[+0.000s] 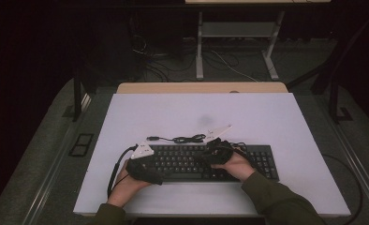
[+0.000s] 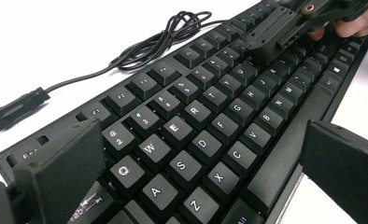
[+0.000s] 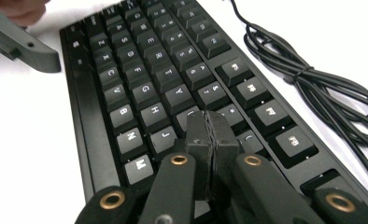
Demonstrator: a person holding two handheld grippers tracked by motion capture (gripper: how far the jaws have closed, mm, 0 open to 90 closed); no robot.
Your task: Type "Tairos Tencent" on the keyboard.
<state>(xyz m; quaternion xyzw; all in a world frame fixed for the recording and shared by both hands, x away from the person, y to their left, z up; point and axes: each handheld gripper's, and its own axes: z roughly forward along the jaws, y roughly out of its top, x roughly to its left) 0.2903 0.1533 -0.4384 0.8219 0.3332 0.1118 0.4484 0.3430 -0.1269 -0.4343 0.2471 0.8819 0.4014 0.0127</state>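
Observation:
A black keyboard [image 1: 257, 161] [image 2: 219, 126] [image 3: 140, 93] lies on the white table, at the near middle. My left gripper [image 1: 155, 169] [image 2: 205, 175] is open at the keyboard's left end. One jaw stands over the Esc and Tab corner, the other just off the front edge. My right gripper [image 1: 207, 157] [image 3: 210, 128] is shut, with nothing between its pads. Its tips rest down on keys near the J, in the keyboard's middle. That right gripper [image 2: 264, 46] shows far off in the left gripper view. A jaw of the left gripper [image 3: 30, 49] shows at the top left of the right gripper view.
The keyboard's black cable [image 1: 182, 138] [image 2: 159, 39] [image 3: 308, 84] lies coiled just behind it, ending in a USB plug [image 2: 18, 109]. The white table top [image 1: 196, 112] sits on a wooden desk [image 1: 201, 87]. Desk legs and floor cables stand beyond.

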